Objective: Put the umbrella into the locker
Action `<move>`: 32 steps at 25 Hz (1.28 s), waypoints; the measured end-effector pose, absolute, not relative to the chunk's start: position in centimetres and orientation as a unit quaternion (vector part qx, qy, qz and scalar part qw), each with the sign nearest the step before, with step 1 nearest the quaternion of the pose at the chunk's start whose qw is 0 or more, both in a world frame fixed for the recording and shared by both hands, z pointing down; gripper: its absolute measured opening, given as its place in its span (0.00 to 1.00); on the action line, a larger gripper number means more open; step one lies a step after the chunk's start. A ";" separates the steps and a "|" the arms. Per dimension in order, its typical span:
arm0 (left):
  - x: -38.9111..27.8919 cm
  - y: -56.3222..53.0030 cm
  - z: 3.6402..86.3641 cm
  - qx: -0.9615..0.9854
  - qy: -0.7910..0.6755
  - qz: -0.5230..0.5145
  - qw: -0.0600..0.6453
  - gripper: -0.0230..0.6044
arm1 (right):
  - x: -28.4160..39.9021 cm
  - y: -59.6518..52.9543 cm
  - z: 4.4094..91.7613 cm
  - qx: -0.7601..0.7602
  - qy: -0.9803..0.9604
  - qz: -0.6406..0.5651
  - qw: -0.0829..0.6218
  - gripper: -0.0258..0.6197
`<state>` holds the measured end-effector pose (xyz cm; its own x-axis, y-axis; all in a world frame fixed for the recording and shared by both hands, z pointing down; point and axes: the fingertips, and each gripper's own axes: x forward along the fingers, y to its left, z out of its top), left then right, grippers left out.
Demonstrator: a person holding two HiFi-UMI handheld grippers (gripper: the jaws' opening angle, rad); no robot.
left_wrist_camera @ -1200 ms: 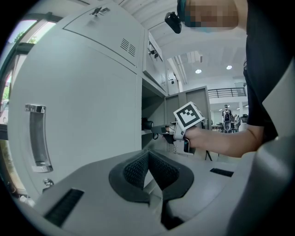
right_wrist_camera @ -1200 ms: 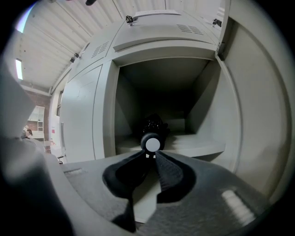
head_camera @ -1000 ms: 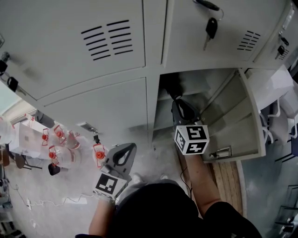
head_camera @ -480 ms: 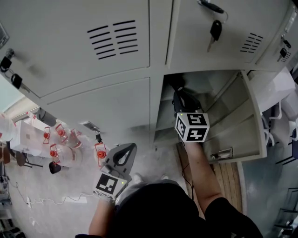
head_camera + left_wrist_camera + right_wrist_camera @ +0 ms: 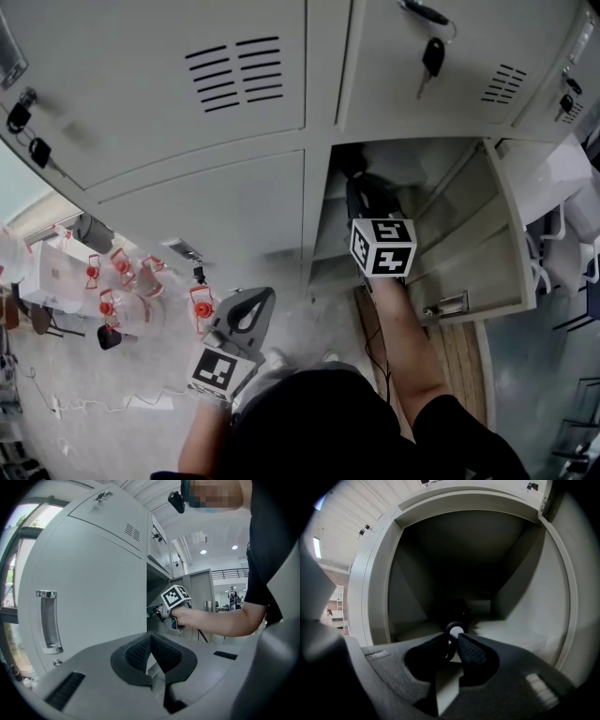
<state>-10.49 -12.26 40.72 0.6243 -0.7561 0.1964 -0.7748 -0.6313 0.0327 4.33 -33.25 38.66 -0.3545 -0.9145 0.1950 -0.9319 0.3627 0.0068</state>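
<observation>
Both my claws are pinching tight: right gripper [image 5: 453, 638] on the umbrella [image 5: 456, 630], round black cap; left gripper [image 5: 151, 638] empty. Only the right gripper view is showing that cap.

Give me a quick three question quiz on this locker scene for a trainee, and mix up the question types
1. True or false: the left gripper holds the umbrella.
2. Where does the right gripper reach? A: into the open locker. B: down to the bottles on the floor. C: up to a vent slot.
3. Fill in: from the lock of the door above the open locker hangs a ___.

Key: 1 false, its jaws are together and empty; the right gripper is shut on the umbrella. 2 A. 3 key.
</observation>
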 end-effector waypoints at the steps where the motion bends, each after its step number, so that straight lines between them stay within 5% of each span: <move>1: -10.5 -12.2 40.7 0.900 -0.425 0.082 0.057 0.05 | 4.4 -33.0 38.5 0.563 -0.821 0.052 0.081 0.13; 32: -6.9 -12.7 42.6 0.933 -0.344 0.079 0.064 0.05 | 4.0 -17.3 42.7 0.520 -0.845 0.097 0.073 0.13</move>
